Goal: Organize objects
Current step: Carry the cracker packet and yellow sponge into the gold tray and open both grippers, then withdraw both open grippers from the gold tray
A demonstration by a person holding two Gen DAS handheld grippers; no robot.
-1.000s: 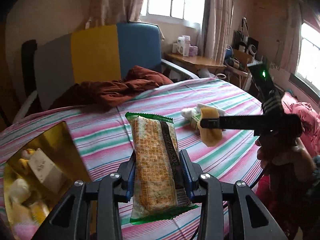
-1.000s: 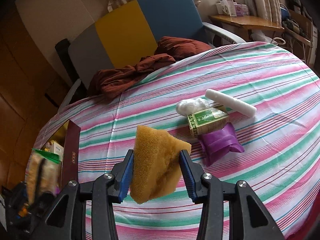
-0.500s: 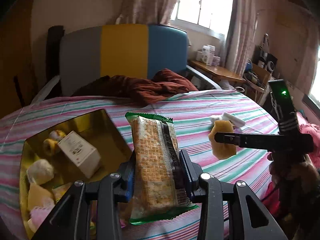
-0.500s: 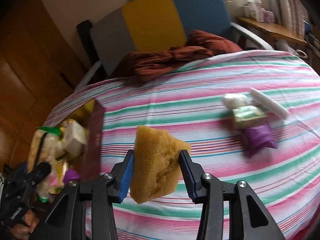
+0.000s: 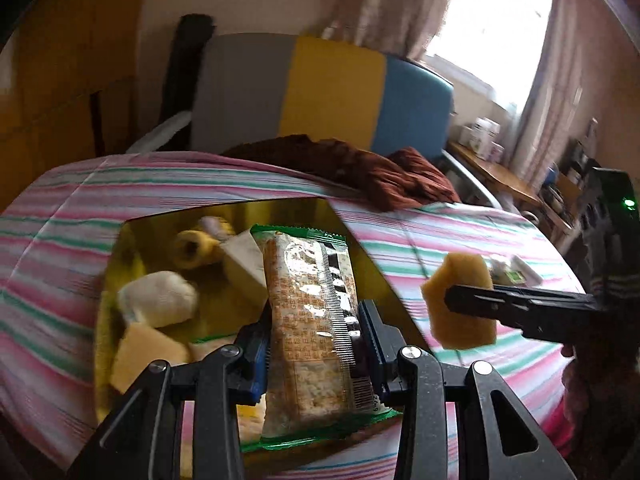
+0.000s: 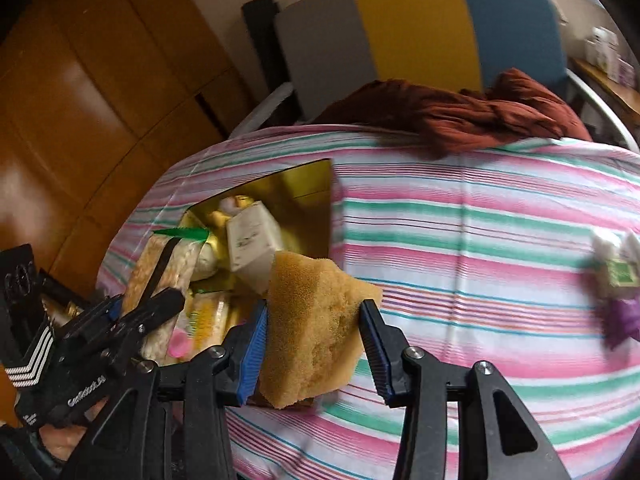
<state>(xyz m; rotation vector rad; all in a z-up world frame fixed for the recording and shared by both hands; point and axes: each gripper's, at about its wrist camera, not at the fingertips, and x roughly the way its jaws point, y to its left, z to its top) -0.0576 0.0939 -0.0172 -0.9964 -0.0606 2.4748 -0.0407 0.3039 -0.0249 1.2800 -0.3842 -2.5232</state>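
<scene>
My left gripper is shut on a cracker packet with green ends and holds it above the gold box; both also show in the right wrist view, gripper and packet. My right gripper is shut on a yellow sponge, held over the box's near corner. In the left wrist view the sponge hangs right of the box. The box holds a white carton, a white wad and several yellow items.
A green box, a purple packet and a white roll lie on the striped tablecloth at the right. A rust-red cloth lies at the far edge before a grey, yellow and blue chair.
Both grippers have moved left, carrying the packet and the sponge. The packet now hangs over the gold box, and the sponge has reached its near corner.
</scene>
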